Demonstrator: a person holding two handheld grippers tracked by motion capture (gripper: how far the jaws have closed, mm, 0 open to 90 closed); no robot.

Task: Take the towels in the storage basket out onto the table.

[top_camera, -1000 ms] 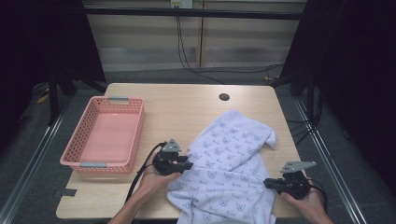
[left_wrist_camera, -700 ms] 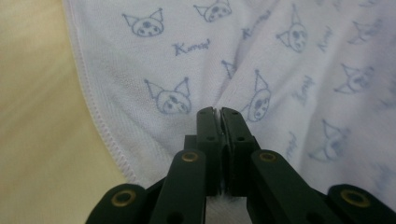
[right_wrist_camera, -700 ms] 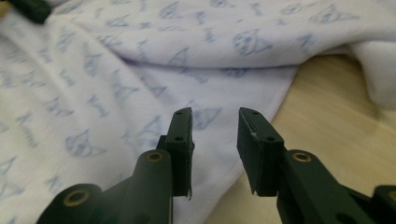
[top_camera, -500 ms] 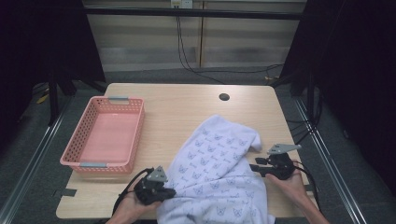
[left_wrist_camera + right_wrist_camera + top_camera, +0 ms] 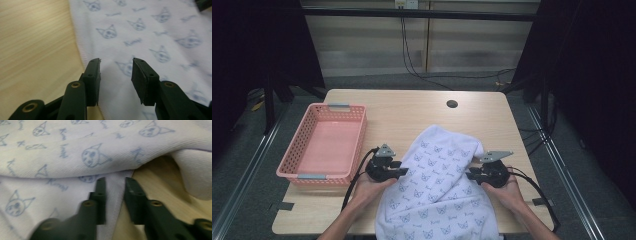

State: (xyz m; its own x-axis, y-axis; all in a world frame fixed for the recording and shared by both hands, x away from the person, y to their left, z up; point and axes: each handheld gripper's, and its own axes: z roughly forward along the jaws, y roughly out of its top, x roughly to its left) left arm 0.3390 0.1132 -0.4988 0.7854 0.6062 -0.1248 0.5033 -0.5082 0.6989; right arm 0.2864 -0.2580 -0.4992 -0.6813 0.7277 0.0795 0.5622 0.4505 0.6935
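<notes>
A white cloth printed with blue cat faces lies rumpled on the wooden table and hangs over its near edge. My left gripper is at the cloth's left edge. In the left gripper view its jaws have just been opening; they stand apart above the cloth beside its hem, pressing on nothing. My right gripper is at the cloth's right edge. In the right gripper view its jaws have just been closing, and the hem of the cloth lies pinched between them.
A pink slotted basket stands with nothing in it on the table's left side. A round cable hole sits near the far edge. Bare wood lies beyond the cloth. Black cables trail from both grippers toward the person.
The left hand drew back toward the near edge, then returned to the cloth's left side with its jaws apart. The right hand moved left along the cloth, whose right side bunched inward.
</notes>
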